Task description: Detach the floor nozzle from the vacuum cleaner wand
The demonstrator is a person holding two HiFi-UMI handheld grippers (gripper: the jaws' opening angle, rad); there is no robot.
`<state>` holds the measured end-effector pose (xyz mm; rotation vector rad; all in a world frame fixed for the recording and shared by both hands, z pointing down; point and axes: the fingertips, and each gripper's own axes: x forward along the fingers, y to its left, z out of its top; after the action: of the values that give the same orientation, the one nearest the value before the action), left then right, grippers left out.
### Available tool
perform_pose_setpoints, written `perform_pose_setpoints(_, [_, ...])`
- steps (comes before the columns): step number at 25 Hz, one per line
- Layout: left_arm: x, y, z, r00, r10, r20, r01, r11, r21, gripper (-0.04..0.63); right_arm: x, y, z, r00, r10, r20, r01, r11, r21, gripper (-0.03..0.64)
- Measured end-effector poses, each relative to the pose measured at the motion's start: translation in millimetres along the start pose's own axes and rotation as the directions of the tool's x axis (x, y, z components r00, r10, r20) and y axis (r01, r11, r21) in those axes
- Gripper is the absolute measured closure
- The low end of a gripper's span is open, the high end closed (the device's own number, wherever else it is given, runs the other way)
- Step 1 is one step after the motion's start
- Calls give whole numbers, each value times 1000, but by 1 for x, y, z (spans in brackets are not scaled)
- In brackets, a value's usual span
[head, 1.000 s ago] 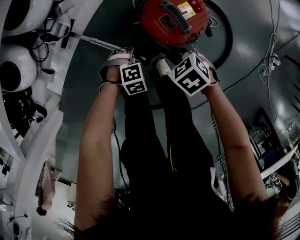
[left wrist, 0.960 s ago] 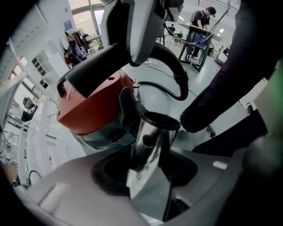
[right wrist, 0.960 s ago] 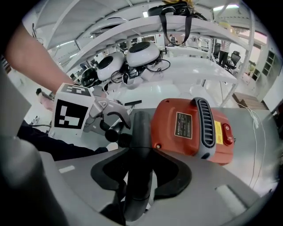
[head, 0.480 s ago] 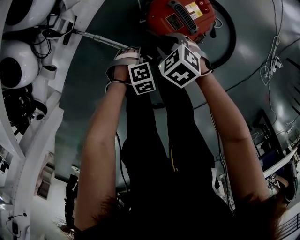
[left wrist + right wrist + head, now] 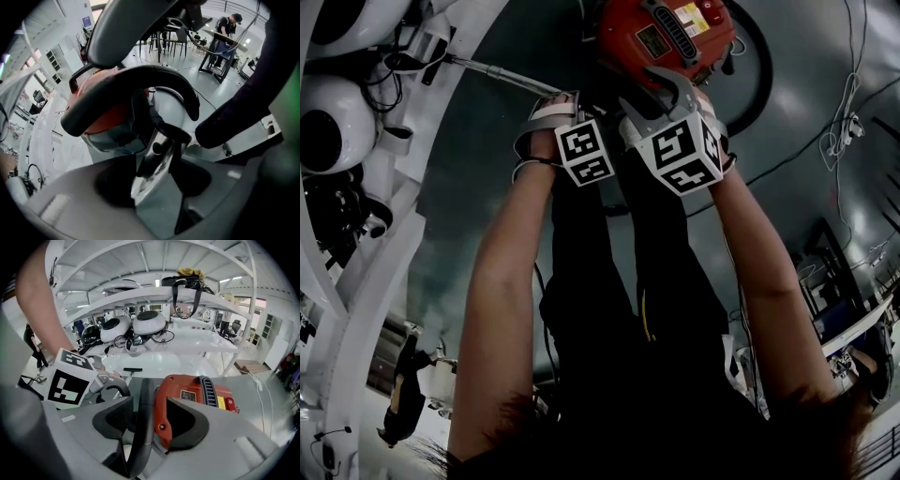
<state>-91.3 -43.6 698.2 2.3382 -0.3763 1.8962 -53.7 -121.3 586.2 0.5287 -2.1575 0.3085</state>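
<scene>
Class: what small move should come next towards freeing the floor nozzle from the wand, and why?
Probably lift the right gripper clear of the black handle and along the chrome wand towards the floor nozzle. Both grippers' jaws have just been opening: the right's stand apart around the handle, the left gripper straddles the wand, and the nozzle lies at its far end, untouched.

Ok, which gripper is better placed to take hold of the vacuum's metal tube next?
Left. The left gripper already has the metal tube between its jaws, which have just been opening. The right gripper, its jaws also just opening, straddles the black handle instead.
</scene>
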Motion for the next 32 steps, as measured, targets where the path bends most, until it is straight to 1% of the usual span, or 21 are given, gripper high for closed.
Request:
perform_pose_setpoints(2, [0,0,-1,1000,-2,9,2,1000,-17,362,-12,-1,-4,1000,-18,16,18,999,28,390])
perform_pose_setpoints(4, [-1,-3,-1,1000,-9,22,10,999,-35,323,-22,2,-11,1000,-19,24,17,998,63,391])
perform_pose_setpoints(6, [-2,-6,2,999,-11,35,13,999,-52,306,-29,5,-19,999,-20,26,18,995,97,397])
perform_pose_setpoints(10, [-4,-12,5,999,0,50,5,995,-103,298,-33,8,-35,999,-39,1,38,984,173,475])
perform_pose_setpoints(13, [-5,-23,1,999,-26,39,31,991,-127,278,-31,11,-41,999,-32,-14,34,973,229,489])
perform_pose_setpoints(15, [-4,-32,-1,998,-46,35,51,989,-136,283,-30,12,-42,1000,-28,-14,30,964,264,501])
perform_pose_setpoints(17, [-1,-36,-3,999,-44,18,46,990,-135,308,-30,13,-42,1000,-28,-11,30,959,280,512])
perform_pose_setpoints(20, [7,-39,-7,999,-42,-21,38,989,-143,296,-30,17,-47,1000,-22,-14,25,955,295,520])
perform_pose_setpoints(23, [23,-46,-13,996,-41,-79,29,988,-149,309,-33,21,-55,1000,-10,-14,14,947,322,525])
perform_pose_setpoints(24, [29,-47,-15,995,-20,-99,5,988,-152,329,-34,22,-59,1000,-8,-13,12,945,327,526])
perform_pose_setpoints(25, [35,-44,-17,993,20,-116,-39,986,-160,378,-36,23,-64,1000,-7,-15,11,944,328,531])
perform_pose_setpoints(26, [38,-37,-19,989,74,-127,-96,979,-178,474,-37,24,-70,1000,-6,-20,13,945,327,534])
perform_pose_setpoints(27, [41,-29,-21,983,121,-136,-148,967,-209,585,-38,25,-77,1000,-6,-30,15,946,324,535])
perform_pose_setpoints(28, [44,-24,-24,980,138,-146,-172,952,-252,584,-39,27,-86,999,-6,-42,19,948,319,535])
perform_pose_setpoints(29, [47,-22,-28,980,126,-157,-169,939,-300,584,-39,29,-94,998,-5,-55,22,949,314,537])
perform_pose_setpoints(31, [48,-23,-37,985,83,-152,-135,916,-378,584,-42,33,-108,997,-12,-78,36,950,311,538])
perform_pose_setpoints(32, [45,-24,-39,989,76,-125,-121,908,-402,584,-44,35,-113,996,-22,-85,48,948,315,543])
